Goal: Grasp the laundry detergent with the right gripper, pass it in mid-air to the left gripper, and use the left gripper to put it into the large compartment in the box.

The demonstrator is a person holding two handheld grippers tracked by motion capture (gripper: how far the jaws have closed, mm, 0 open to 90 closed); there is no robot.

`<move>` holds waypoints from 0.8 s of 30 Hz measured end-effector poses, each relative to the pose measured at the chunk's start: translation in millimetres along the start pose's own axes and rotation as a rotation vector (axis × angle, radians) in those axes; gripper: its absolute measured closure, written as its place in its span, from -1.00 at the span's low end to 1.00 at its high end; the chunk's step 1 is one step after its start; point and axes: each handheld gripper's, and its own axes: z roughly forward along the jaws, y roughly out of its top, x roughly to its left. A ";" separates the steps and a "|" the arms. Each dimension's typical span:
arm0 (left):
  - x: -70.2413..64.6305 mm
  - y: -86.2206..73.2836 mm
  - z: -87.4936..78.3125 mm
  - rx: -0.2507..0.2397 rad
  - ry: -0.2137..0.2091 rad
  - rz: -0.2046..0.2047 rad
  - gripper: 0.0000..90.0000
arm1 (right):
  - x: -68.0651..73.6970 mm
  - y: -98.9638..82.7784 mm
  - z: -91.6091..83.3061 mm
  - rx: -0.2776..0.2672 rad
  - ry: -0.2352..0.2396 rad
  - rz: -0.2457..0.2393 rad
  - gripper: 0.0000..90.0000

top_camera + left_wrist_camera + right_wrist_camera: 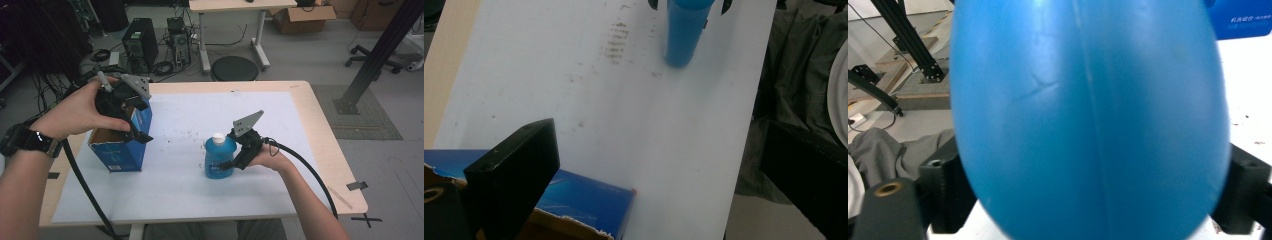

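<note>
forearms come in from the bottom of the high view; the right tongs (pixel 231 165) sit round a blue bottle (pixel 219 159) standing mid-bench (pixel 180 200), the left tongs (pixel 142 136) over an open blue box (pixel 122 152).

left tongs view: jaws wide apart, one over the box (pixel 589 197) rim, gripping nothing.

right tongs view: jaws flank the bottle (pixel 1088 120); whether they press it i cannot tell. the smooth rounded sides could slip or tip the bottle.

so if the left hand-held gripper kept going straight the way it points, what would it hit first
Probably the white mat just past the blue box; its open jaws straddle the box's wall. The left hand-held gripper aims down at bare mat, with the blue bottle farther off, though depth is unclear.
</note>
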 end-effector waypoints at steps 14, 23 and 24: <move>-0.1 1.9 1.3 0.002 -0.002 0.002 -0.92 | -0.4 -1.5 1.4 -0.008 0.003 -0.009 -0.51; -0.5 2.1 2.7 0.007 -0.004 0.006 -0.92 | -0.3 -1.2 0.4 -0.011 -0.002 -0.015 -0.42; -0.8 2.1 2.9 0.008 -0.004 0.004 -0.91 | -0.2 -1.2 0.2 -0.011 -0.005 -0.016 -0.41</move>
